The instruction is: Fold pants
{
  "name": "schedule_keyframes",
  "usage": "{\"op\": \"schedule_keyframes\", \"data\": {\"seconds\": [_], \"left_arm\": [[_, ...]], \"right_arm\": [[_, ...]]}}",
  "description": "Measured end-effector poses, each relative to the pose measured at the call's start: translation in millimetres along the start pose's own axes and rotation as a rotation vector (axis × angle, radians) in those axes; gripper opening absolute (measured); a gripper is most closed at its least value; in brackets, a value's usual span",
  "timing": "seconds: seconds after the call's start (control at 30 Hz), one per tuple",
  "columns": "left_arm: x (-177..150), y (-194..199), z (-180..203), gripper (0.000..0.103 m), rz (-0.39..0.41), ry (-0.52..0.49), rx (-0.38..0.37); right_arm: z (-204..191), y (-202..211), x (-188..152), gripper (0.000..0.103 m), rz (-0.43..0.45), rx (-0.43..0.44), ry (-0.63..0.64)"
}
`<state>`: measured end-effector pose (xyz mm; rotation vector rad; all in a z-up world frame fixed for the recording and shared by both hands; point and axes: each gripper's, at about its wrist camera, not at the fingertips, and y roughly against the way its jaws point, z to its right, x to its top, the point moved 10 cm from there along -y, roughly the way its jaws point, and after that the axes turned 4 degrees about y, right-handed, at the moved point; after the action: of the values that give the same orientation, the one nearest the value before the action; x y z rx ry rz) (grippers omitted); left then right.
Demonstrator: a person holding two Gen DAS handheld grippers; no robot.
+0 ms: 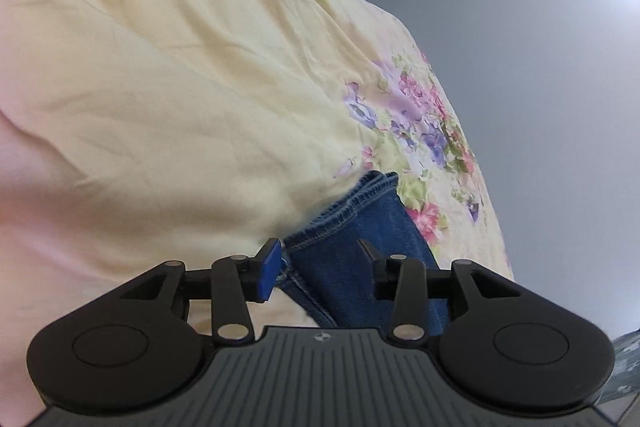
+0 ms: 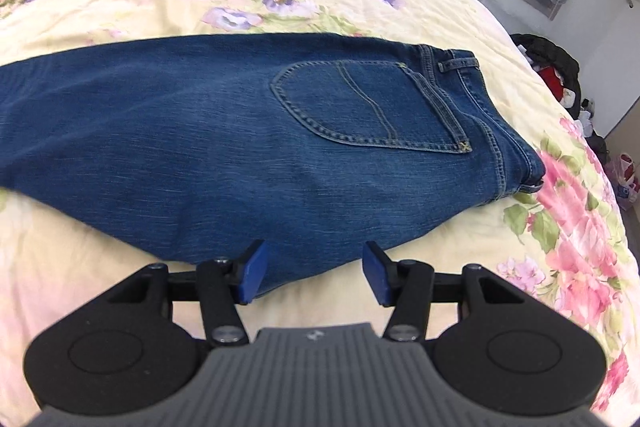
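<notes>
Denim pants lie flat across the flowered bed cover, folded lengthwise, back pocket up, waistband toward the right edge. The left tool stands with jaws apart around the leg hem, not pressing it. The right tool is also apart, just over the near edge of the seat. Better to close on both layers of the hem first, then lift evenly toward the waistband.
</notes>
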<state>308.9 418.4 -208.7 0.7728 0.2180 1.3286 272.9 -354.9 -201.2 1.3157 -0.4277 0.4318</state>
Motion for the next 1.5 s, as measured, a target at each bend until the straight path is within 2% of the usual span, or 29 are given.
{"op": "schedule_keyframes", "data": {"seconds": [0.13,0.23,0.33,0.37,0.4,0.47,0.5,0.53,0.57,0.67,0.8,0.87,0.93,1.0,1.03,1.07,1.13,1.23,1.3,1.4,1.43,1.5], "left_arm": [[-17.2,-24.5,7.0,0.045,-0.036,0.008,0.032],[-20.0,-31.9,8.5,0.045,-0.003,-0.005,0.058],[-19.3,-34.1,9.7,0.03,0.011,-0.032,0.094],[-19.0,-34.6,9.6,0.021,0.015,-0.05,0.116],[-19.1,-35.0,8.9,0.014,0.018,-0.059,0.136],[-19.9,-36.1,8.5,0.008,0.023,-0.078,0.162],[-20.5,-36.3,9.3,0.006,0.028,-0.094,0.173],[-21.1,-36.0,11.1,0.004,0.036,-0.115,0.183],[-21.6,-35.1,13.6,0.002,0.048,-0.141,0.199],[-23.3,-30.7,19.8,0.001,0.067,-0.193,0.253],[-30.9,-38.2,14.1,0.001,0.054,-0.321,0.328],[-30.5,-41.4,11.7,0.002,0.063,-0.303,0.327],[-30.3,-38.9,12.0,0.006,0.064,-0.284,0.336],[-27.1,-29.3,11.7,0.016,0.07,-0.278,0.338],[-24.1,-23.0,8.9,0.017,0.078,-0.269,0.351],[-19.0,-15.2,4.3,0.021,0.099,-0.262,0.387],[-11.0,-1.1,-4.1,0.022,0.122,-0.249,0.422],[-8.2,13.3,-9.3,0.029,0.09,-0.16,0.316],[-11.5,19.9,-4.7,0.041,0.069,-0.121,0.246],[-22.3,23.6,11.5,0.042,0.035,-0.168,0.205],[-26.4,23.5,16.3,0.042,0.023,-0.188,0.203],[-38.1,21.1,27.8,0.042,0.007,-0.225,0.206]], "right_arm": [[-12.3,10.6,-5.0,0.049,0.008,0.028,0.011],[-16.0,13.0,-10.3,0.049,0.013,0.02,0.039],[-25.2,9.6,-14.6,0.05,0.011,0.046,0.068],[-29.3,6.6,-14.9,0.051,0.007,0.049,0.082],[-31.7,2.5,-14.8,0.051,0.003,0.034,0.096],[-31.2,-7.8,-13.8,0.048,-0.004,-0.018,0.116],[-28.0,-13.8,-13.9,0.044,-0.017,-0.04,0.108],[-25.3,-18.1,-15.0,0.022,-0.033,-0.028,0.088],[-24.4,-21.9,-17.2,0.005,-0.056,0.024,0.049],[-14.2,-20.2,-18.5,0.001,-0.058,0.017,0.024],[-6.5,-25.0,-21.2,0.0,-0.064,0.0,0.022],[-8.9,-30.9,-23.2,0.0,-0.07,-0.012,0.039],[-8.5,-35.3,-24.5,0.0,-0.085,-0.003,0.034],[-5.4,-33.0,-24.6,0.001,-0.094,0.014,0.026],[-4.1,-29.8,-24.3,0.005,-0.093,0.021,0.021],[-1.9,-26.5,-24.5,0.014,-0.097,0.022,0.018],[2.6,-20.5,-28.1,0.019,-0.116,0.011,0.02],[12.7,-11.2,-31.3,0.018,-0.115,-0.007,0.03],[22.6,-4.2,-28.1,0.018,-0.098,-0.009,0.015],[43.9,6.2,-20.0,0.019,-0.076,0.01,-0.067],[54.7,8.6,-15.7,0.023,-0.066,0.012,-0.099],[80.5,12.2,-7.9,0.037,-0.032,0.008,-0.165]]}}
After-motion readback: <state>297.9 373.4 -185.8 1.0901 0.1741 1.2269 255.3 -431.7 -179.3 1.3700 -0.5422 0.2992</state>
